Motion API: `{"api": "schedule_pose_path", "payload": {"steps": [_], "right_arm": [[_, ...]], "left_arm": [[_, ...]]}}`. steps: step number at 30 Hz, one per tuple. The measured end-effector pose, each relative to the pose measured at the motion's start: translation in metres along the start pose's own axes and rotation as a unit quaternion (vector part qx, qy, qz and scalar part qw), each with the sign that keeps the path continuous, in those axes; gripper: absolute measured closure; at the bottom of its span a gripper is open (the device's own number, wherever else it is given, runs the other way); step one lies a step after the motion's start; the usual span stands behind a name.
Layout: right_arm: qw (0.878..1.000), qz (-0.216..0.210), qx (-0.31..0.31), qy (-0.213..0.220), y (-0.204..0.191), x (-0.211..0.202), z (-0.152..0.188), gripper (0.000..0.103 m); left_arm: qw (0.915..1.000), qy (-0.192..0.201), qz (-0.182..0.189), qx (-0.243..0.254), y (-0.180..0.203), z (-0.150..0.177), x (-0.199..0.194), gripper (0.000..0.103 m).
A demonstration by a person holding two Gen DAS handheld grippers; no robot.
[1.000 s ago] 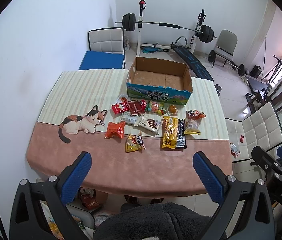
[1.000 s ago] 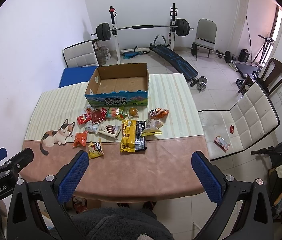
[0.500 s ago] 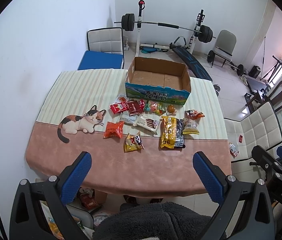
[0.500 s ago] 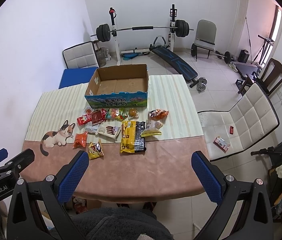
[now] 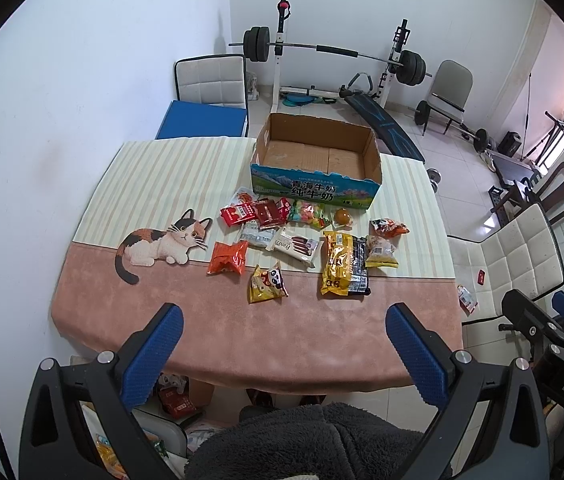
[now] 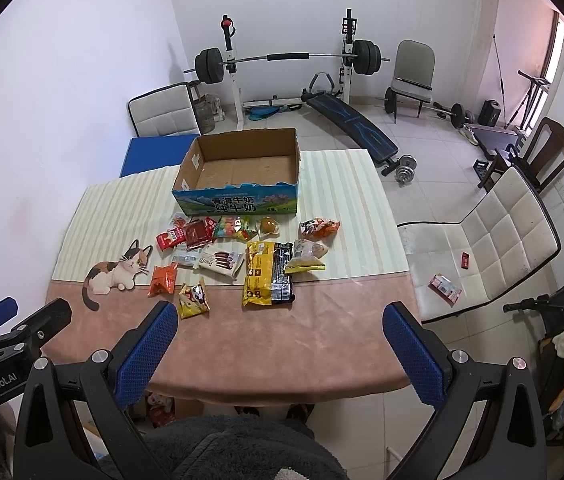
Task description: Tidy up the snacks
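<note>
An open, empty cardboard box [image 5: 315, 160] [image 6: 238, 178] stands at the far side of the table. Several snack packets lie in front of it: a yellow and black pack [image 5: 341, 266] [image 6: 268, 276], a yellow panda bag [image 5: 268, 284] [image 6: 193, 300], an orange bag [image 5: 228, 258] [image 6: 162, 278], a white biscuit pack [image 5: 293, 244] and red packets [image 5: 256, 213]. My left gripper [image 5: 283, 322] and right gripper [image 6: 280, 318] are both open and empty, held above the table's near edge, well short of the snacks.
The table [image 5: 210, 332] carries a cat-print cloth with a cat picture [image 5: 162, 242]. White chairs stand at the right [image 6: 493, 240] and far left [image 5: 212, 84]. A barbell rack [image 6: 289, 60] and bench stand behind. The other gripper [image 6: 6, 344] shows at the left edge.
Both grippers have drifted slightly closer to the table; the snacks and box sit a little nearer in view. Nothing was picked up or moved.
</note>
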State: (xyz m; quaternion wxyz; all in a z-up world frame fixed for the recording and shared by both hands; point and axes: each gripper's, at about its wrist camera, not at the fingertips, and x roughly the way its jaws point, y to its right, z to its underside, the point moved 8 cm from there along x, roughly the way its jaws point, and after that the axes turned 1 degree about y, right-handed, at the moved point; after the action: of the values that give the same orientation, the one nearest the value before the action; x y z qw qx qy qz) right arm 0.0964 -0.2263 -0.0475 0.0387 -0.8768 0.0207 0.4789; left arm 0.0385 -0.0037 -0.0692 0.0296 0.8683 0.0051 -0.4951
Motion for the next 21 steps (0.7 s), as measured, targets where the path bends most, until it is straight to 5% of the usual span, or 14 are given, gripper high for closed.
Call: {"api": "schedule_pose_path", "payload": {"steps": [21], "right_arm": [[1.0, -0.001, 0.0, 0.0, -0.0012, -0.0001, -0.0002, 0.0]], "left_arm": [[1.0, 0.0, 0.002, 0.0, 0.0049, 0.0002, -0.0028, 0.0]]}}
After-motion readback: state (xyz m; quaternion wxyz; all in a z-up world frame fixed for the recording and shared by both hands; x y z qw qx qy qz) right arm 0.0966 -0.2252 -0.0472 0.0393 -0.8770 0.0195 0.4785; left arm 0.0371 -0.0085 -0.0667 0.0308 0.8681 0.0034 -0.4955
